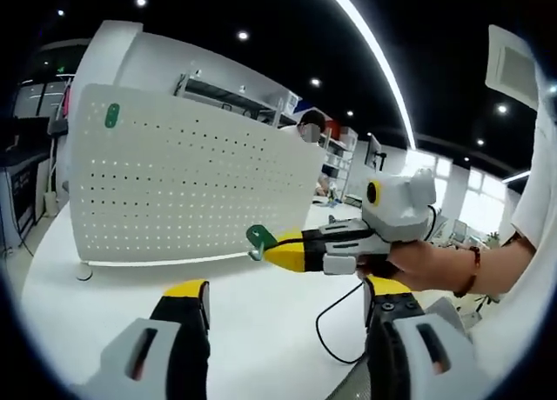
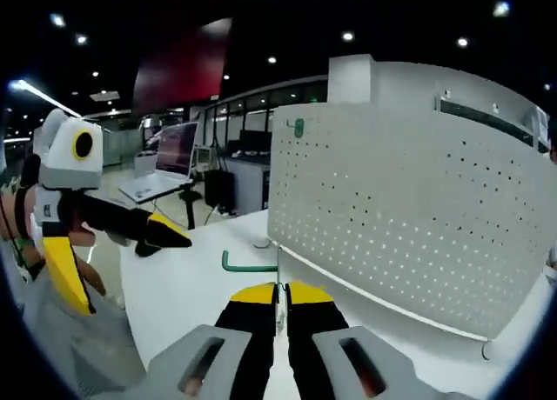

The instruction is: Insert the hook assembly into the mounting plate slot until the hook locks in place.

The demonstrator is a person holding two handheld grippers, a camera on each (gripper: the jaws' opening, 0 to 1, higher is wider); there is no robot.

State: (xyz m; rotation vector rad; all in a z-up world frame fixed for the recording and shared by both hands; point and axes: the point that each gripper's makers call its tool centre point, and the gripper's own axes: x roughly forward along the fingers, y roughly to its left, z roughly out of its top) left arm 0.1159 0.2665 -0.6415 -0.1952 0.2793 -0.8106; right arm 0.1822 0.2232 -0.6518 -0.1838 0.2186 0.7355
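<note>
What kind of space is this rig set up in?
Probably an open-plan office or lab. Ceiling spotlights and a long strip light hang overhead, shelving stands behind the white pegboard, and a laptop sits on a desk. The pegboard stands on a white table.

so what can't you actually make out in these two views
- Left gripper view: the small green hook is partly covered by the right hand-held gripper, so its grip end is hidden.
- Right gripper view: the green hook runs behind the shut yellow tips.
- Both views: the white perforated mounting plate shows no distinct slot; holes too small.
</note>
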